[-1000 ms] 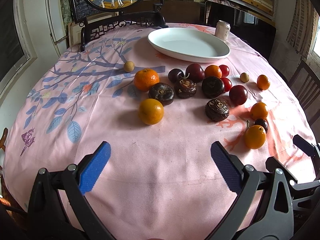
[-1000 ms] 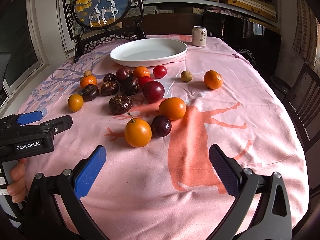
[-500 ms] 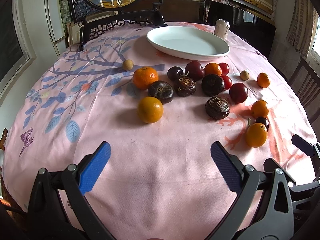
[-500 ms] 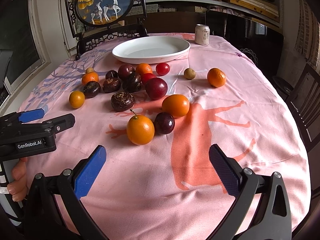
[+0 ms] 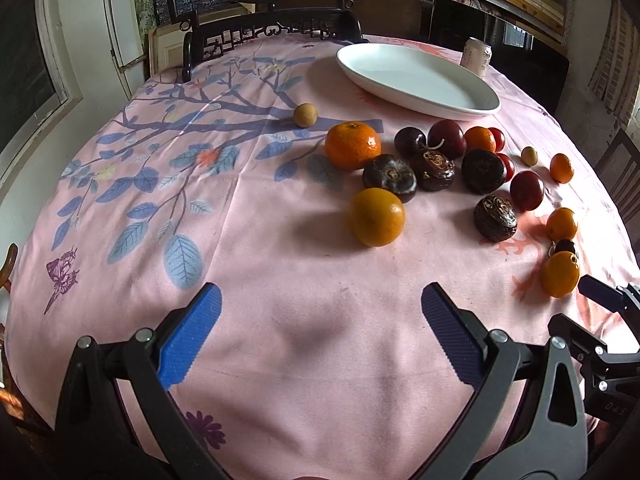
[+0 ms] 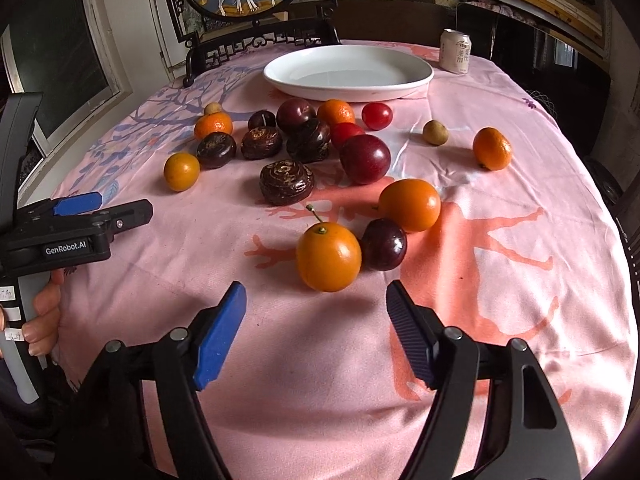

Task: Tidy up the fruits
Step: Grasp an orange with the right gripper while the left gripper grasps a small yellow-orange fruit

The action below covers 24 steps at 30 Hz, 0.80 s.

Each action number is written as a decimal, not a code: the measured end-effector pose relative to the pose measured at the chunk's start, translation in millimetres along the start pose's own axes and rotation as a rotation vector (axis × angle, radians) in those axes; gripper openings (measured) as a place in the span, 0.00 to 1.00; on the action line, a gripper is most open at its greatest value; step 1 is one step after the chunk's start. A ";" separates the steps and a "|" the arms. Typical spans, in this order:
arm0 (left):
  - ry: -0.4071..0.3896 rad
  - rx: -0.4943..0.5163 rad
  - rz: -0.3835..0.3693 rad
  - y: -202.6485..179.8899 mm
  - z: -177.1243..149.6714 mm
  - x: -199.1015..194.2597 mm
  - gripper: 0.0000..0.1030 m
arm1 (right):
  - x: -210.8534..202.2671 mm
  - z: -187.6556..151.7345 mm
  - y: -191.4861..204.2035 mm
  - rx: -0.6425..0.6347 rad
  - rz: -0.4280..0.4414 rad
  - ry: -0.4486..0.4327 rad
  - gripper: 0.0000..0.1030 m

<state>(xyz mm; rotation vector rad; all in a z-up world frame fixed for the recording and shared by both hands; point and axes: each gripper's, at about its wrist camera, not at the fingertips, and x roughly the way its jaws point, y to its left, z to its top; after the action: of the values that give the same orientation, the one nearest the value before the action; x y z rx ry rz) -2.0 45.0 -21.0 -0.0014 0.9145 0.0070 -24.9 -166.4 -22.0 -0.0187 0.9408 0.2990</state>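
Fruits lie scattered on the counter [image 6: 500,320] below the white plate [image 6: 348,74]. Right gripper [image 6: 316,320], jaws closing on nothing, has a stemmed orange [image 6: 328,256] at twelve o'clock. Left gripper [image 5: 320,320] gapes, empty.

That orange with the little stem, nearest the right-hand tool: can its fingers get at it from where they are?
Probably yes. The stemmed orange sits just ahead of the right gripper, with only bare tablecloth between. The fingers are closing with nothing between them, and a dark plum touching the orange's right side could crowd one finger.
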 end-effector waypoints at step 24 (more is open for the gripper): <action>0.078 0.036 -0.027 -22.9 41.9 47.6 0.52 | 7.7 20.6 -15.2 -0.012 0.163 0.018 0.35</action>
<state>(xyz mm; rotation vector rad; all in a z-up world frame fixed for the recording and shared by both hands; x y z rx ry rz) 60.5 22.5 -33.2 0.0197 0.9922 -0.0353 -0.4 -176.1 -17.7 0.0447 0.9604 0.4558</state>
